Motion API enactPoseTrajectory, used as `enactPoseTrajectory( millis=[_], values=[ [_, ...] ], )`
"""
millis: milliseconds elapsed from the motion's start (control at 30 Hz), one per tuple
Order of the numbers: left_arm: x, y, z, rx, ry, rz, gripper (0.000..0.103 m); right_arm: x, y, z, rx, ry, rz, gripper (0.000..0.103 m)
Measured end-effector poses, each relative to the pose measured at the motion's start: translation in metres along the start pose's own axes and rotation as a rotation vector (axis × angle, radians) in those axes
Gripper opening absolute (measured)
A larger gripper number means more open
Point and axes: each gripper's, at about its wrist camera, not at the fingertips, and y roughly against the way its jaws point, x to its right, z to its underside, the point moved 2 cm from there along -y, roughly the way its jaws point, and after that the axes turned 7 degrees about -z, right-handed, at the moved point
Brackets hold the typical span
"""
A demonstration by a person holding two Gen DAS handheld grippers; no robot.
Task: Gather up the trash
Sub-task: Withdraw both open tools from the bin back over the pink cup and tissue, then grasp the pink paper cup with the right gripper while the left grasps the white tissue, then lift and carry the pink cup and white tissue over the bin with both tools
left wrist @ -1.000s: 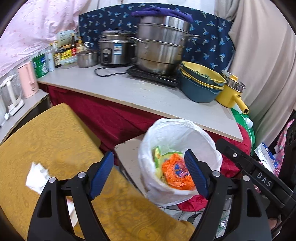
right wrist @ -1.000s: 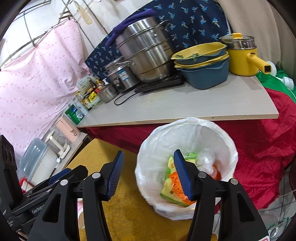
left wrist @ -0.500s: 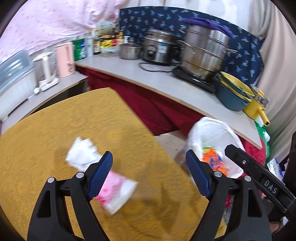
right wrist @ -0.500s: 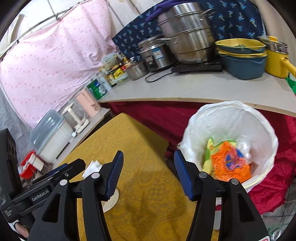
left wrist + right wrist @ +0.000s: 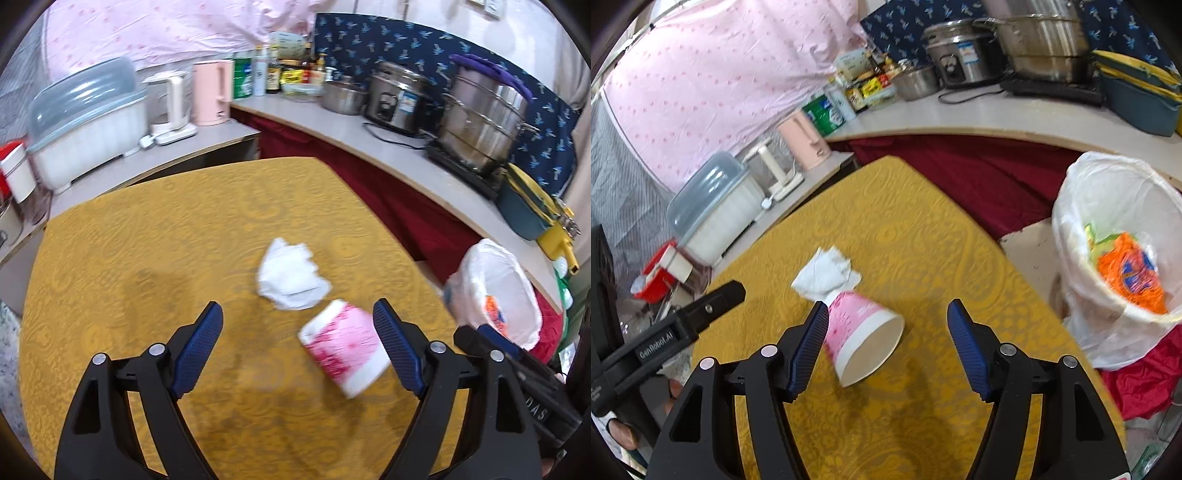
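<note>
Left claw (image 5: 297, 330): angled down over the yellow tabletop (image 5: 147, 240), jaws apart and opening; nothing pressed between them.
Right claw (image 5: 888, 330): angled down likewise, jaws apart and opening; the paper cup (image 5: 862, 338) lies between them, near the left pad, contact unclear.
Paper cup: pink and white, on its side on the tabletop, mouth toward the right wrist camera.
Crumpled tissue (image 5: 291, 275): on the tabletop, just beyond the cup's base, touching it or nearly so.
Trash bin (image 5: 1071, 236): white-lined, beside the tabletop's right edge, orange wrapper (image 5: 1132, 273) inside.
Hard to make out: both views are motion-blurred; cup print unreadable; the bin's lower part is cut off.
</note>
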Motion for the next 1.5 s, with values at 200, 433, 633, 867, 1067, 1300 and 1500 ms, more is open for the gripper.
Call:
enactPoseTrajectory(
  millis=[200, 433, 633, 867, 1067, 1300, 1500],
  values=[
    [-0.027, -0.01, 0.012, -0.031, 0.025, -0.028, 0.08, -0.014, -0.033, 0.026, -0.091, 0.007, -0.033, 0.064],
    [-0.04, -0.027, 0.019, -0.067, 0.036, -0.043, 0.08, -0.017, -0.058, 0.041, -0.145, 0.019, -0.049, 0.056],
    [-0.04, -0.047, 0.012, -0.09, 0.041, -0.031, 0.084, -0.018, -0.08, 0.04, -0.177, 0.014, -0.058, 0.023],
    [-0.019, -0.087, -0.009, -0.11, 0.008, -0.005, 0.084, -0.011, -0.078, 0.025, -0.137, 0.023, -0.069, 0.003],
    [-0.004, -0.128, -0.017, -0.153, 0.004, -0.007, 0.082, 0.01, -0.072, 0.007, -0.1, -0.015, -0.04, 0.003],
    [0.002, -0.148, -0.012, -0.207, -0.028, 0.007, 0.02, 0.022, -0.074, -0.003, -0.084, -0.033, -0.033, 0.003],
    [0.01, -0.122, -0.01, -0.153, -0.048, 0.005, 0.01, 0.02, -0.066, -0.009, -0.059, -0.027, -0.045, 0.003]
  ],
)
